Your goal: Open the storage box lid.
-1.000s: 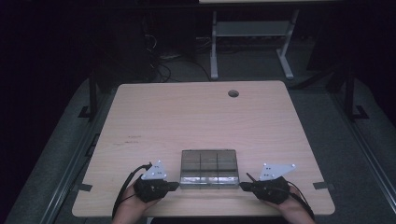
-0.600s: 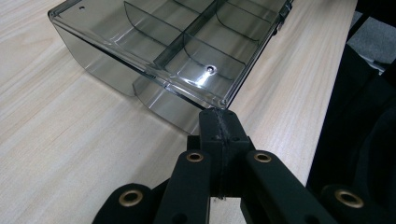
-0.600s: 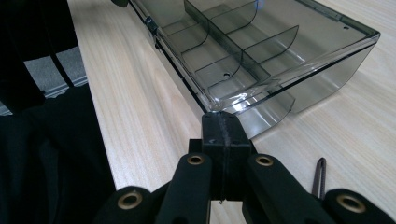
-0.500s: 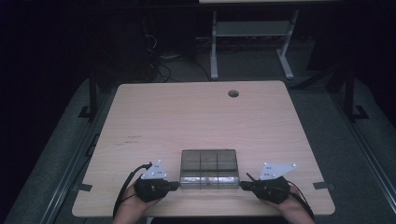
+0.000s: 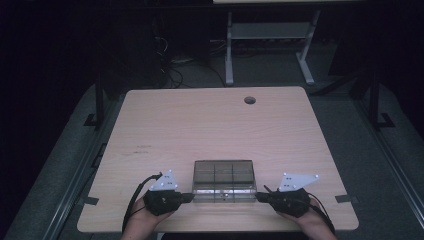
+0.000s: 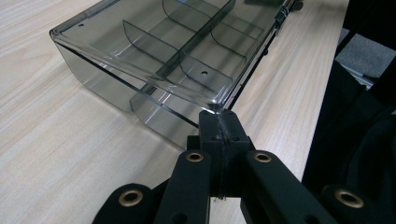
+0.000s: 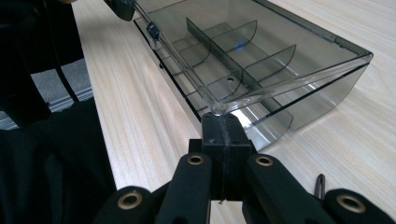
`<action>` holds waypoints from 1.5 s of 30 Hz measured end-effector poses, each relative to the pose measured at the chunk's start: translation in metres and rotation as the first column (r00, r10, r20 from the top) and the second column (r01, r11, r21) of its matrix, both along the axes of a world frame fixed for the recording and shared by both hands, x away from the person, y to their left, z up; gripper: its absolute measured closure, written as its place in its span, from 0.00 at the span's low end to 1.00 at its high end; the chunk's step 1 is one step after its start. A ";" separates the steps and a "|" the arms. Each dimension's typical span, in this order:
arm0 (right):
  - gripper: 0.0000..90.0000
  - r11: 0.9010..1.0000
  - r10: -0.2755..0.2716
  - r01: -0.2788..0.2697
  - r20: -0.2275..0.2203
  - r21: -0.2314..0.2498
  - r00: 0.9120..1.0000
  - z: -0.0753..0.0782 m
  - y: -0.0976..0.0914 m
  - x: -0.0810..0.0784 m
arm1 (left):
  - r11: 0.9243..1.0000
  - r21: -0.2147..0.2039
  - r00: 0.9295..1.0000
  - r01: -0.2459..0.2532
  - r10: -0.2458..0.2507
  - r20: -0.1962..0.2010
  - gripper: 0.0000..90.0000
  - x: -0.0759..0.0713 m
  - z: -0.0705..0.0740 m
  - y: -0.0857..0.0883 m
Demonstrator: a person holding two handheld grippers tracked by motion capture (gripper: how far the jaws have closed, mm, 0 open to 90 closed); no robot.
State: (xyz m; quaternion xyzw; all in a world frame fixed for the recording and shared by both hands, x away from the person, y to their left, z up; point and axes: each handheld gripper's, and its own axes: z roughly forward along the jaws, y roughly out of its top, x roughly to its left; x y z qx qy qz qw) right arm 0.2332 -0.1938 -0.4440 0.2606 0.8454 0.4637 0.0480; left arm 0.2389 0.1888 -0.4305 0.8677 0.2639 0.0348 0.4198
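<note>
A: Where does the box (image 5: 224, 181) sit, and how do your grippers stand?

B: It rests on the table (image 5: 210, 125) at the near edge, between your hands. Your left gripper (image 6: 219, 122) and right gripper (image 7: 220, 122) each have their jaws fully closed, holding nothing, tips touching the lid's near corners.

A: How far along are you?

B: Judging from this, barely begun: the lid (image 7: 243, 42) looks down or barely raised, and the compartments (image 6: 187, 44) are empty. Lifting it remains.
</note>
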 end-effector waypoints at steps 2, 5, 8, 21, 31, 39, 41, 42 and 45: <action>1.00 1.000 0.000 0.000 0.004 0.004 1.000 0.001 0.000 0.000 | 1.000 -0.006 1.000 -0.001 0.001 -0.001 1.00 0.000 0.000 0.000; 1.00 1.000 -0.003 0.003 0.005 0.015 1.000 0.002 0.000 0.001 | 1.000 -0.016 1.000 -0.003 0.003 0.001 1.00 0.000 0.001 0.000; 1.00 1.000 -0.003 0.002 0.009 0.021 1.000 0.002 0.000 0.001 | 1.000 -0.025 1.000 -0.004 0.004 0.004 1.00 0.001 0.001 0.001; 1.00 0.999 0.002 -0.002 0.006 0.043 1.000 0.007 -0.002 0.004 | 0.996 -0.082 1.000 -0.018 0.020 0.015 1.00 0.002 0.003 0.005; 1.00 0.999 0.008 -0.009 0.007 0.041 1.000 0.011 -0.001 0.008 | 0.995 -0.102 0.999 -0.021 0.024 0.028 1.00 0.002 0.008 0.007; 1.00 0.999 0.023 -0.023 0.011 0.039 1.000 0.016 -0.002 0.011 | 0.994 -0.106 0.999 -0.022 0.025 0.036 1.00 0.004 0.012 0.006; 1.00 0.999 0.025 -0.025 0.009 0.041 1.000 0.018 -0.002 0.011 | 0.994 -0.107 0.999 -0.020 0.025 0.038 1.00 0.004 0.012 0.006; 1.00 0.999 0.028 -0.028 0.006 0.039 1.000 0.018 -0.002 0.011 | 0.994 -0.105 0.999 -0.019 0.023 0.039 1.00 0.005 0.012 0.006; 1.00 0.999 0.030 -0.030 0.006 0.036 1.000 0.020 -0.001 0.013 | 0.994 -0.104 0.999 -0.017 0.021 0.040 1.00 0.005 0.013 0.007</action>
